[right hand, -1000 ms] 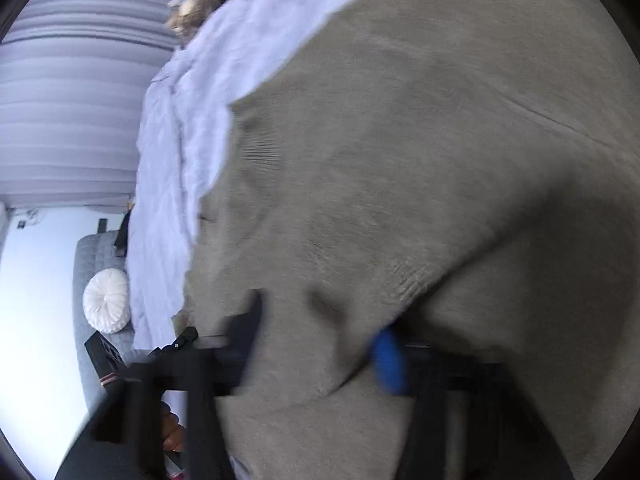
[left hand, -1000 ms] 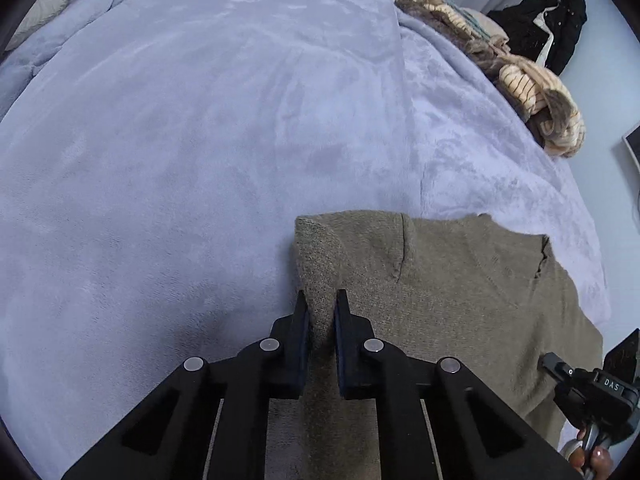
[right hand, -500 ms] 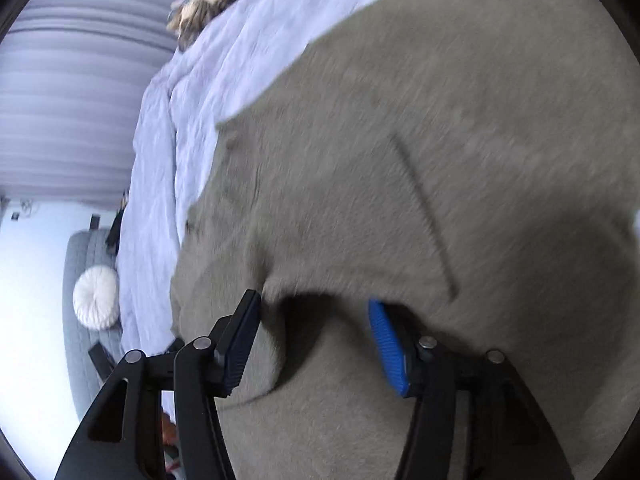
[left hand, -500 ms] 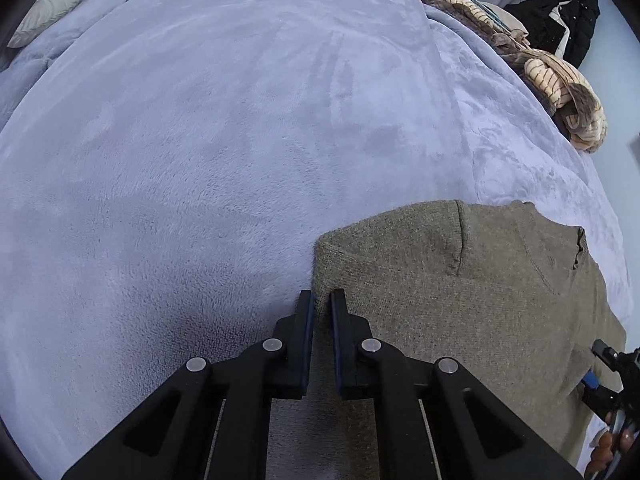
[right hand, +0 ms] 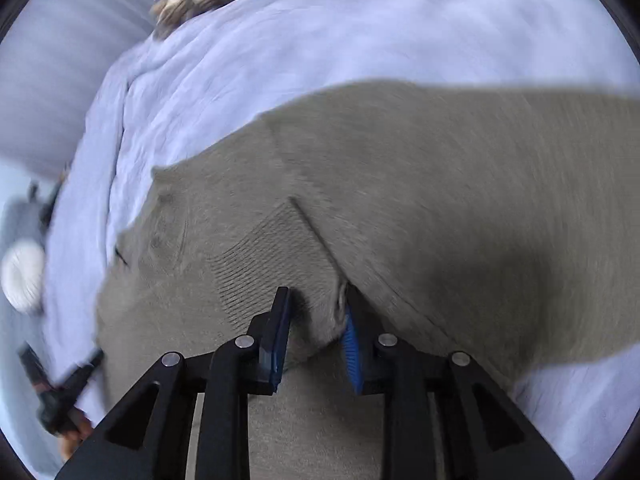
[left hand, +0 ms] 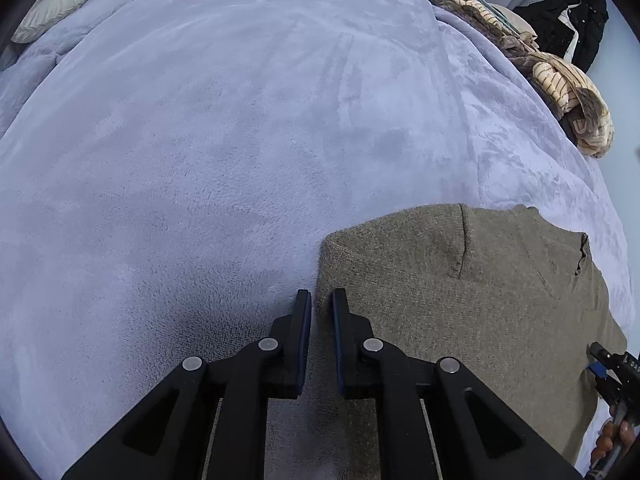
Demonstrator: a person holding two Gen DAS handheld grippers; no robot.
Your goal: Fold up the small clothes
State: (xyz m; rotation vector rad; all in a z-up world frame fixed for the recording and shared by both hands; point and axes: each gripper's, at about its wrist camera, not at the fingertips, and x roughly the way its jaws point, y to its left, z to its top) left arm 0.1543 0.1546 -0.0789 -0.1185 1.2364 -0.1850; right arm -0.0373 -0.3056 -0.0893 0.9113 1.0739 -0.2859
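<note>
The left gripper (left hand: pixel 321 300), a moment ago pinched shut on the olive sweater's (left hand: pixel 460 300) edge, is opening, released. The right gripper (right hand: pixel 316 304), closing around a raised fold, has shifted sideways. The sweater lies on the lavender bed (left hand: pixel 240 140).

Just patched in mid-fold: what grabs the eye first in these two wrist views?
The olive-brown knit sweater lies flat at the near right of the lavender fleece blanket. The left gripper sits at the sweater's left edge, jaws opening; the right gripper is closing around a raised ridge of the knit. A heap of striped and tan clothes lies along the blanket's far right edge.
</note>
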